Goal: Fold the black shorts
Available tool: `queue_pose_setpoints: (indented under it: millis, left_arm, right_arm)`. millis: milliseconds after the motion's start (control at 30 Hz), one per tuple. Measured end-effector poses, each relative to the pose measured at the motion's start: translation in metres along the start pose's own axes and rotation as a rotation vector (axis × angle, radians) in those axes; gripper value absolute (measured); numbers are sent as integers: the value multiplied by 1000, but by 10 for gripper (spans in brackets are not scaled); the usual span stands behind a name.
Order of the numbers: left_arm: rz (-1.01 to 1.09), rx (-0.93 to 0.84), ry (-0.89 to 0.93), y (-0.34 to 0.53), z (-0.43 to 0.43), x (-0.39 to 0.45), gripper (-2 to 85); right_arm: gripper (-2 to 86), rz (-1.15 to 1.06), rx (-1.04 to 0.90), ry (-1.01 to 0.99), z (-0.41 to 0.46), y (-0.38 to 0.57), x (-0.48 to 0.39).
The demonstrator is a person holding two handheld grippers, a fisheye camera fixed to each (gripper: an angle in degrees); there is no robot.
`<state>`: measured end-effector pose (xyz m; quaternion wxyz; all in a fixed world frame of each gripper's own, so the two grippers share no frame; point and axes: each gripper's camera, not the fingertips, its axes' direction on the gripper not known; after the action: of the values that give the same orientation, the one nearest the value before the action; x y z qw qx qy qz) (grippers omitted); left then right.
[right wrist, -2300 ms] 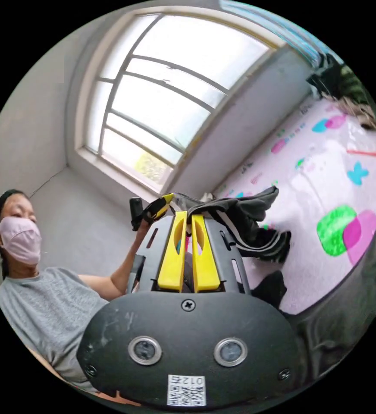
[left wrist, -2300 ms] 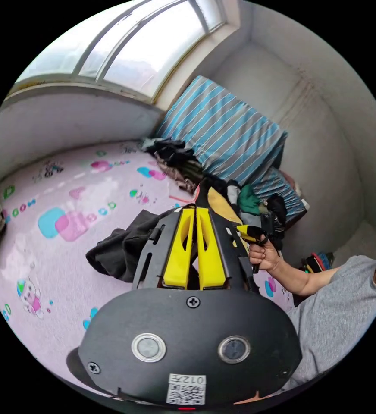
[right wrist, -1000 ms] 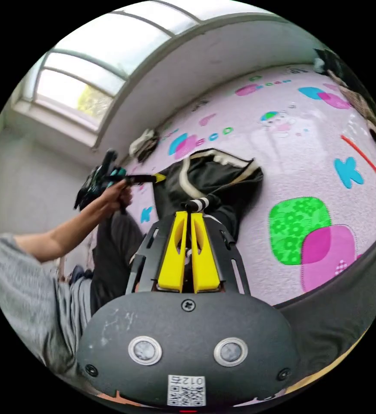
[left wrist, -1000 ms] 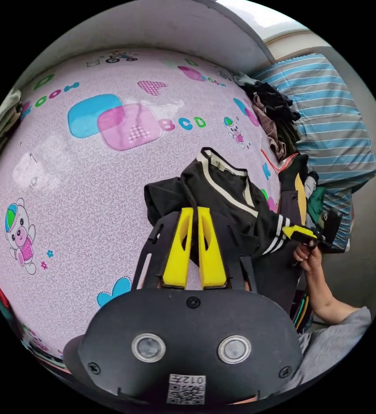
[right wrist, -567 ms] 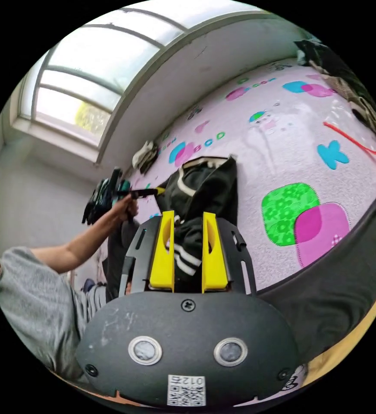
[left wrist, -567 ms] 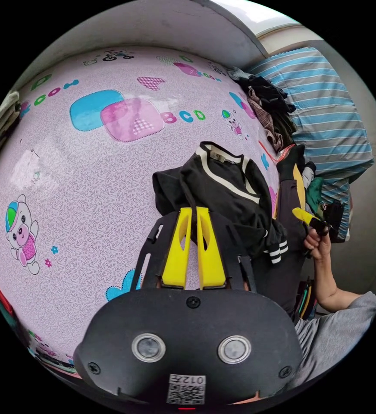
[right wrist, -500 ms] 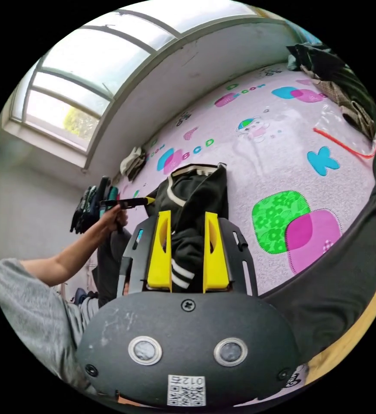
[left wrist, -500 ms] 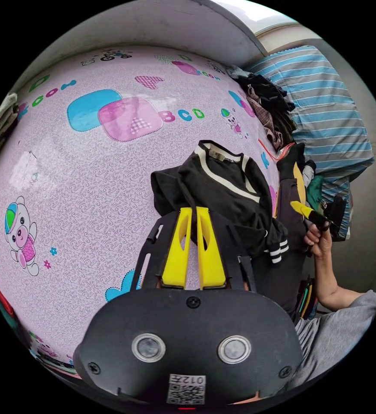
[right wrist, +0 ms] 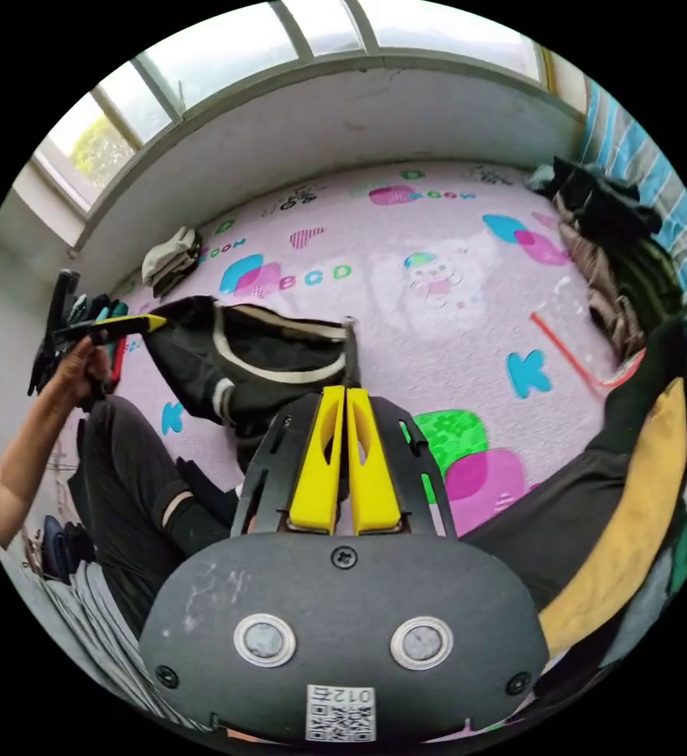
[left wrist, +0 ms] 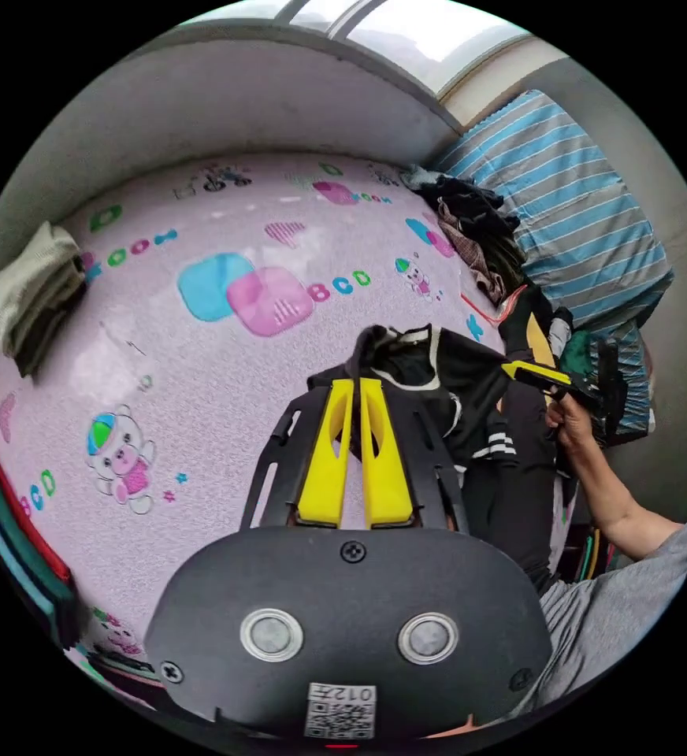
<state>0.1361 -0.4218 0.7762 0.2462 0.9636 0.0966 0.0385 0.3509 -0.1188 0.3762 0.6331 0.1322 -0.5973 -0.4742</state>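
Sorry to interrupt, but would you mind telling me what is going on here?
A person sitting on a pink play mat is handling the black shorts with a handheld gripper in each hand. The left gripper and the right gripper each have their jaws shut on an end of the waistband, stretching the shorts above the mat. The fold has not been made yet. A pile of clothes lies nearby.

Shorts (left wrist: 446, 378) hang stretched between my two tongs, above the floor mat (left wrist: 202, 378). My left tongs (left wrist: 357, 386) grip one end; my right tongs (right wrist: 342, 394) grip the other. Beyond the shorts, a folded stack (left wrist: 32, 295) sits on the mat by the wall. Right of my right tongs, a clothes pile (right wrist: 611, 236) lies beside the mattress (left wrist: 564, 213).
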Motion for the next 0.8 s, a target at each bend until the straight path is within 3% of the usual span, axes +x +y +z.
queue_pose_setpoints:
  millis: [133,267,433,633,800]
  left_arm:
    - [73,152,-206,-2,-112,46,0]
    - [137,335,-301,6,-221,103,-1]
    - [320,554,-496,31,-360,236,-1]
    - [389,750,-614,75,-476,355,-1]
    - [407,796,-665,107,-534,420,-1]
  right_arm:
    - [-7,-77,109,154,-90,-33,-23]
    - [-8,-131,303,224,-211,-61,-65]
    - [-9,-181,534,306,-357,-78,-142]
    - [-9,-177,736,331,-505,-71,-223]
    - [-9,-199,824,398,-580,-57,-283]
